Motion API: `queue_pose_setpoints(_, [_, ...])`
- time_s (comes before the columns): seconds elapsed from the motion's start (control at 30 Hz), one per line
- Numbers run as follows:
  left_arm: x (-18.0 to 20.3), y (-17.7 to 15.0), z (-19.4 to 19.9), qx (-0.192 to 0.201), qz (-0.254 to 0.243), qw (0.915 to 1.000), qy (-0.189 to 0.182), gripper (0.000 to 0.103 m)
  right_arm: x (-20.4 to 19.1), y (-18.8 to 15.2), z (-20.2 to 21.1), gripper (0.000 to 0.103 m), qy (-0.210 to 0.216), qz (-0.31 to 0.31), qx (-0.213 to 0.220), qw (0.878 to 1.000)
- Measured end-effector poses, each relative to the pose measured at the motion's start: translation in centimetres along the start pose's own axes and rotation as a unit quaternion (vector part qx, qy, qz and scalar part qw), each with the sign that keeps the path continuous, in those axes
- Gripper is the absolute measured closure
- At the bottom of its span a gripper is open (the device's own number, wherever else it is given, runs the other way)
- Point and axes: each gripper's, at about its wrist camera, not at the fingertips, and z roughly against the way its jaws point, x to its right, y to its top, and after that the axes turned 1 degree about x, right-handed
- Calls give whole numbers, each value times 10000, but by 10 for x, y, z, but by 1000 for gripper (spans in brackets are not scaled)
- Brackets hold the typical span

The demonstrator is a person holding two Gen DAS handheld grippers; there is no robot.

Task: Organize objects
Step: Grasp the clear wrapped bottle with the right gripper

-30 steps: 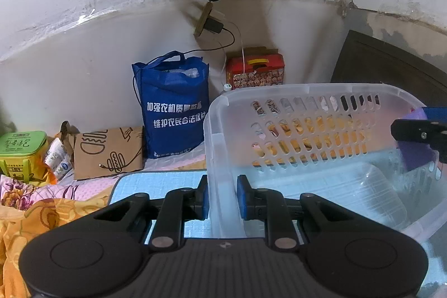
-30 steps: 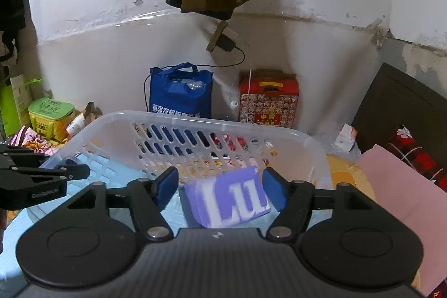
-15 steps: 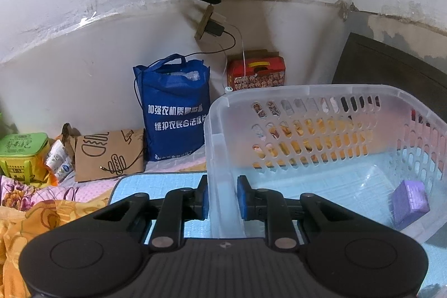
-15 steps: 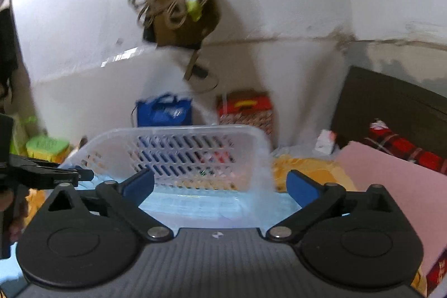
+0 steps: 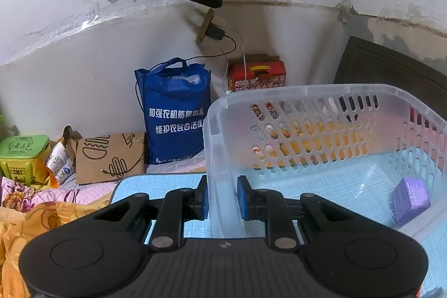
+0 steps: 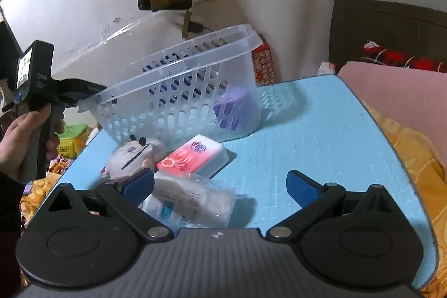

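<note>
My left gripper (image 5: 223, 198) is shut on the near wall of a clear plastic basket (image 5: 307, 91), which stands on a light blue mat (image 6: 321, 144). A purple box (image 5: 410, 198) lies inside the basket at its right end. From the right wrist view, a hand (image 6: 16, 141) holds the left gripper (image 6: 95, 95) at the basket (image 6: 178, 69) rim, and the purple box (image 6: 234, 111) shows through the wall. My right gripper (image 6: 220, 183) is open wide above the mat, holding nothing. Just in front of it lie a clear-wrapped white pack (image 6: 190, 203), a pink tissue pack (image 6: 192, 158) and a small pale plush toy (image 6: 131, 158).
Against the wall stand a blue bag (image 5: 176, 113), a red tin (image 5: 257, 76), a brown paper bag (image 5: 109, 158) and a green box (image 5: 23, 155). A dark headboard (image 6: 388, 32) and a pink cushion (image 6: 396, 94) are to the right. Orange bedding (image 6: 419, 158) surrounds the mat.
The right gripper opened, left the purple box in the basket, then moved out of the basket, right and down, to above the packs on the mat. The left gripper kept its hold.
</note>
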Motion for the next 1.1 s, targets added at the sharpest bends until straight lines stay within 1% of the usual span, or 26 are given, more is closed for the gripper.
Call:
queue_pose_setpoints(0.07, [0,0,1,8,0,10000,5,79,-1,0,-1,0,57,-29,-43,10000])
queue_pose_setpoints(0.13, [0,0,0,4,5,10000,2,79,-4,-11,0,0,228,-68,-86,9997])
queue_pose_setpoints(0.27, [-1,1,0,-7,21,10000,-1,79,-9,-20,-14,0,400,-61,-318,9987])
queue_pose_setpoints(0.57, [0,2,1,9,25,10000,17,79,-4,-24,-11,0,575,-252,-251,9977])
queue_pose_setpoints(0.6, [0,2,1,13,34,10000,19,79,-2,-23,-12,1,630,-290,-264,9972])
queue_pose_setpoints(0.67, [0,2,1,17,44,10000,28,79,1,-24,-13,11,770,-368,-303,9959])
queue_pose_setpoints(0.7, [0,2,1,18,43,10000,26,79,2,-24,-14,21,829,-407,-310,9952])
queue_pose_setpoints(0.73, [0,2,0,20,42,10000,27,79,2,-24,-14,24,890,-434,-323,9946])
queue_pose_setpoints(0.87, [0,2,0,24,52,10000,29,79,3,-23,-12,25,886,-422,-274,9948])
queue_pose_setpoints(0.97, [0,1,0,33,59,10000,21,79,3,-20,-5,25,858,-403,-113,9954])
queue_pose_setpoints(1.1, [0,0,1,52,79,10000,9,79,2,-14,6,25,607,-180,156,9979])
